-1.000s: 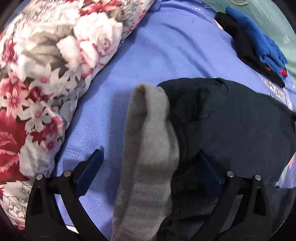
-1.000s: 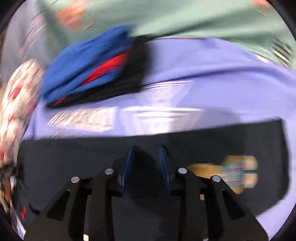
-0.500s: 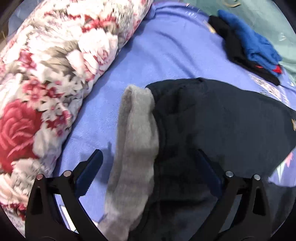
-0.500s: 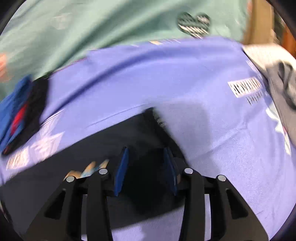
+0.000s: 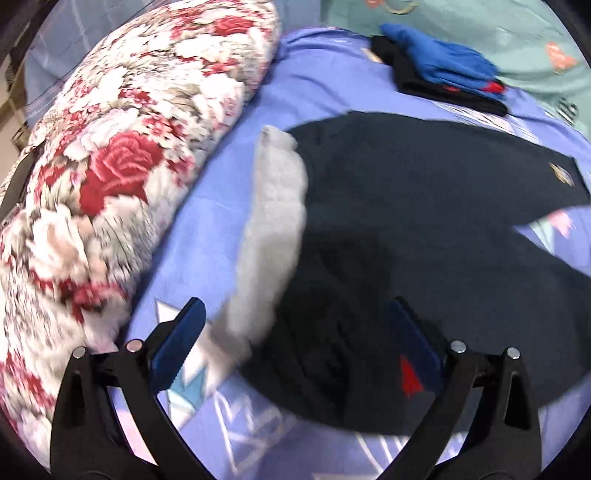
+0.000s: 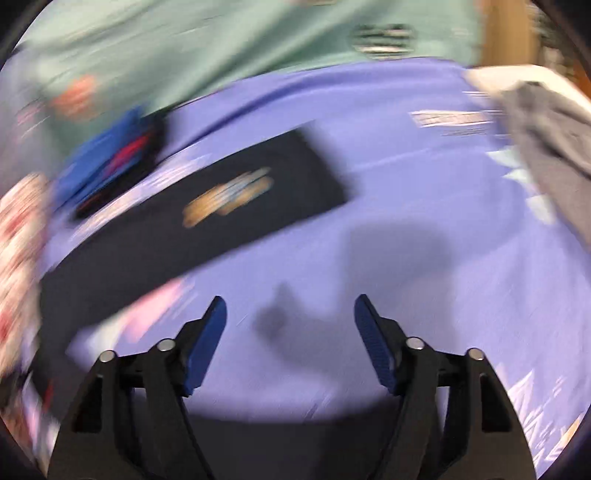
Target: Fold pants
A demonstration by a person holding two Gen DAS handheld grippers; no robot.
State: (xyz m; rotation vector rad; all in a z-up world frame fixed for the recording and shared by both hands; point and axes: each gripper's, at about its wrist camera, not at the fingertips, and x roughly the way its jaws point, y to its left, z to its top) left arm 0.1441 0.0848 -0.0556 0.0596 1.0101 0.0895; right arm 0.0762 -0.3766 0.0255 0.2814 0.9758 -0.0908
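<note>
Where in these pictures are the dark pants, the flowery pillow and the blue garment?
dark pants [image 5: 424, 206], left wrist view, on the flat dark fabric.
flowery pillow [image 5: 122, 177], left wrist view, on a red rose.
blue garment [image 5: 443, 62], left wrist view, on its top fold.

Floral quilt [image 5: 110, 177] beside purple sheet [image 5: 221, 229]; blue-and-black clothes stack [image 5: 443, 81] near teal bedding [image 5: 480, 29].

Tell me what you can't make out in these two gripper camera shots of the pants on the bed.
- Dark pants: left wrist view, the near edge is hidden behind the left gripper.
- Logo on the pants: right wrist view, motion blur makes it unreadable.
- Blue and black pile: both views, too small or blurred to tell the garments.
- Grey cloth: right wrist view, cut off by the right edge.
</note>
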